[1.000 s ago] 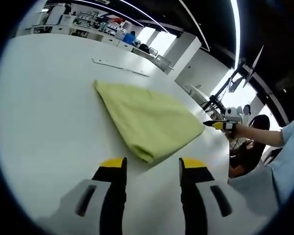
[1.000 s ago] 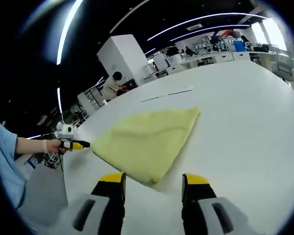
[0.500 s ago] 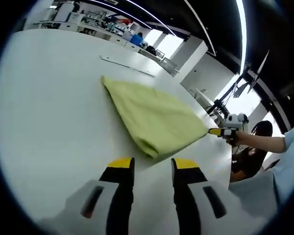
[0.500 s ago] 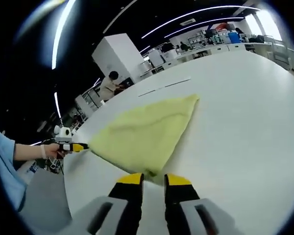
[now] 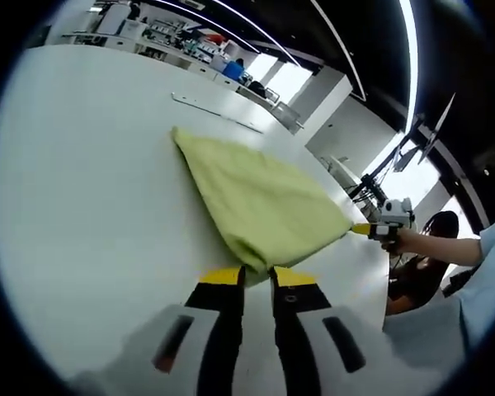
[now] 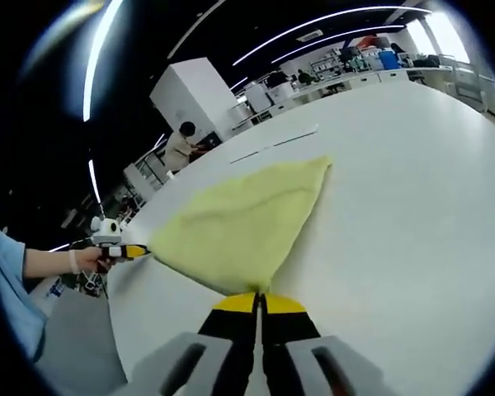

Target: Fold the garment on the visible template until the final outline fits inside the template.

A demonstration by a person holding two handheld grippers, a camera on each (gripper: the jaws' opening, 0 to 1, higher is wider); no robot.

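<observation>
Now both tools have closed since a second ago: the left tool point(image 5: 254, 279), whose jaws stood well apart then, is pinched on the near corner of the garment point(image 5: 260, 200), though a thin gap between the tips leaves the bite a shade uncertain; the right tool point(image 6: 258, 303) is clamped tight on its own corner of the cloth. The yellow-green garment lies flat on the white desk point(image 5: 82, 181), already folded to a rough triangle. Judgement: two corners taken means the next fold is about to be lifted. The left gripper view shows the right tool out at the cloth's far point, held in a hand point(image 5: 408, 239); the right gripper view shows the left tool likewise, and a person standing in the background. A thin line on the desk beyond the cloth may be the template; too faint to say.
</observation>
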